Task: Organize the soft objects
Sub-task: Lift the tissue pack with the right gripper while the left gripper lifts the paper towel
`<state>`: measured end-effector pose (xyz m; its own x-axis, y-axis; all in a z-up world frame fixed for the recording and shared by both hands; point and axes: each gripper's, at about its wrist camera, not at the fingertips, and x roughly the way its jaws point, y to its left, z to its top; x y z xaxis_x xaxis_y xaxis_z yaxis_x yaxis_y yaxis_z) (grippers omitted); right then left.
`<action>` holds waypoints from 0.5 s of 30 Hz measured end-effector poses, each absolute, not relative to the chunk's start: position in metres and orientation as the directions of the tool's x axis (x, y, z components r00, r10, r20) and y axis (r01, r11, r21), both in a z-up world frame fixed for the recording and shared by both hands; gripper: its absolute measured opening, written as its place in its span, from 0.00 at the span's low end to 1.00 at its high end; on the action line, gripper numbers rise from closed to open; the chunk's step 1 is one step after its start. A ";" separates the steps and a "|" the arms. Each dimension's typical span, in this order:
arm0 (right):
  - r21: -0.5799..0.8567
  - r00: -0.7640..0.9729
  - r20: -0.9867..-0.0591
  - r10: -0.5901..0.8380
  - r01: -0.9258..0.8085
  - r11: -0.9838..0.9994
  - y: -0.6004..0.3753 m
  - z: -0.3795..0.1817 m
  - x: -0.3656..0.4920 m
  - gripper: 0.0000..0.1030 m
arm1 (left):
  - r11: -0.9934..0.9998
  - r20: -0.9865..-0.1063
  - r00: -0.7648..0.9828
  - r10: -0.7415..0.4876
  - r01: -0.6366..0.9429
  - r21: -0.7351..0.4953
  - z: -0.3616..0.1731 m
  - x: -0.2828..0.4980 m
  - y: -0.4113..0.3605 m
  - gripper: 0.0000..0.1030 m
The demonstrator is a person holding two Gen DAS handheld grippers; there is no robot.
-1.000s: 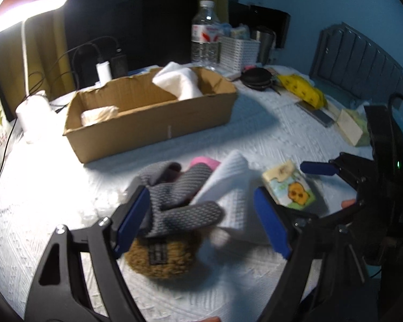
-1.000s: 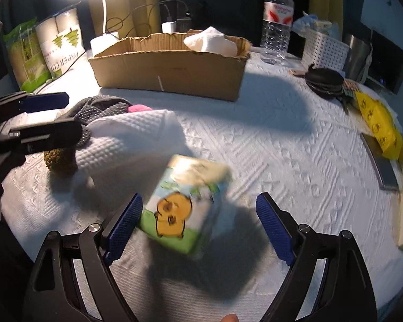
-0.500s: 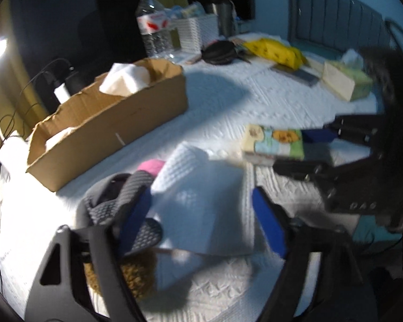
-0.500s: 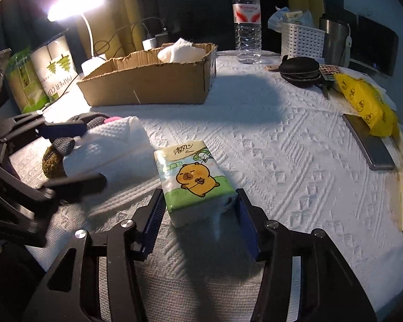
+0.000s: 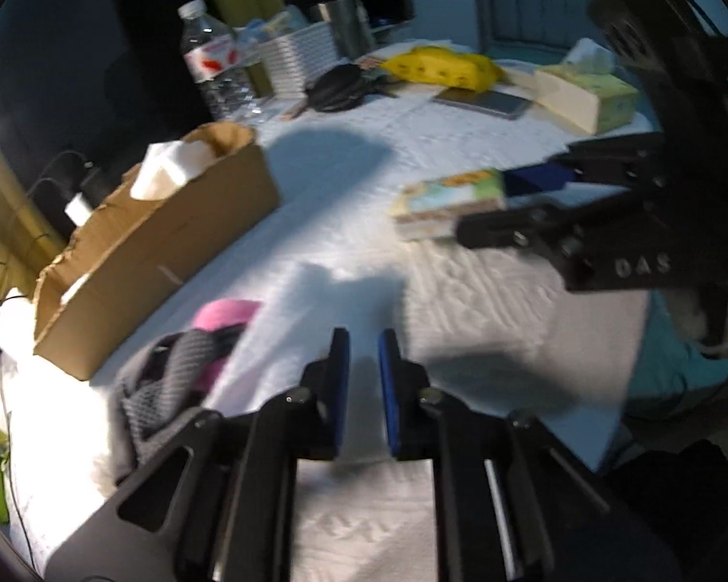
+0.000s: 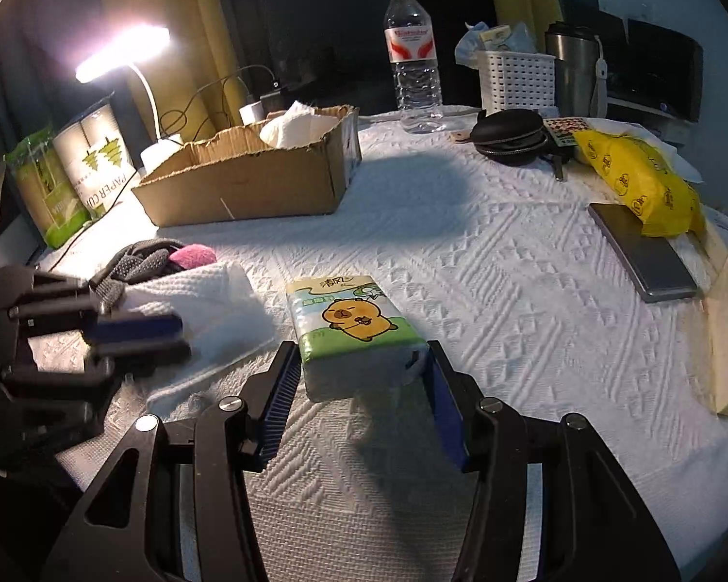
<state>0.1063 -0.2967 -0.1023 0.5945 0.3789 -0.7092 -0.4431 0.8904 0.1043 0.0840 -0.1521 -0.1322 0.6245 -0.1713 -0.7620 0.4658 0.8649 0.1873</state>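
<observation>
Cardboard box (image 6: 247,179) holds one white cloth; we clamp the tissue pack (image 6: 354,330) in the right hand-held gripper (image 6: 359,397) above the tabletop (image 6: 485,266). Left hand-held gripper (image 5: 364,383) pinches the white towel (image 6: 208,300). Gloves (image 6: 140,262) remain unsorted.

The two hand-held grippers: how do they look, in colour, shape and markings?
Both are black, angular frames with cut-out openings and silver screw heads. The left hand-held gripper has two flat fingers faced with blue pads. The right hand-held gripper has the same blue pads, here visibly ribbed. Seen from the left wrist view, its black body bears the pale letters "DAS". Dark cables run behind it.
</observation>
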 end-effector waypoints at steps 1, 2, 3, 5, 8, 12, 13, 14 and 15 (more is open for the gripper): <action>0.105 0.596 -0.708 0.379 -0.442 0.891 -0.298 -0.102 0.107 0.52 | 0.864 -0.759 0.634 -0.150 0.457 0.211 -0.134 0.084 -0.154 0.12; 0.103 0.598 -0.706 0.378 -0.442 0.891 -0.299 -0.101 0.106 0.52 | 0.867 -0.753 0.646 -0.128 0.441 0.231 -0.134 0.085 -0.153 0.12; 0.104 0.600 -0.704 0.380 -0.442 0.891 -0.300 -0.100 0.106 0.52 | 0.872 -0.750 0.650 -0.120 0.430 0.233 -0.133 0.086 -0.152 0.12; 0.105 0.602 -0.701 0.384 -0.445 0.889 -0.301 -0.098 0.105 0.52 | 0.885 -0.744 0.659 -0.115 0.408 0.225 -0.129 0.089 -0.146 0.15; 0.108 0.601 -0.699 0.387 -0.446 0.889 -0.302 -0.098 0.105 0.52 | 0.880 -0.765 0.633 -0.118 0.424 0.216 -0.132 0.094 -0.142 0.26; 0.116 0.598 -0.700 0.390 -0.443 0.889 -0.303 -0.100 0.106 0.52 | 0.870 -0.789 0.598 -0.137 0.454 0.193 -0.140 0.098 -0.145 0.41; 0.117 0.598 -0.700 0.390 -0.444 0.889 -0.303 -0.100 0.106 0.52 | 0.863 -0.794 0.590 -0.150 0.470 0.186 -0.142 0.098 -0.147 0.55; 0.118 0.596 -0.701 0.392 -0.444 0.888 -0.303 -0.100 0.107 0.52 | 0.861 -0.792 0.593 -0.149 0.471 0.191 -0.143 0.099 -0.149 0.60; 0.120 0.595 -0.701 0.393 -0.445 0.888 -0.302 -0.100 0.108 0.52 | 0.862 -0.786 0.601 -0.144 0.467 0.199 -0.143 0.099 -0.150 0.62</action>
<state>0.1076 -0.3025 -0.1003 0.5947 0.3928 -0.7014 -0.4447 0.8876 0.1201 0.0988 -0.1503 -0.1434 0.6010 -0.1441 -0.7862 0.4667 0.8618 0.1988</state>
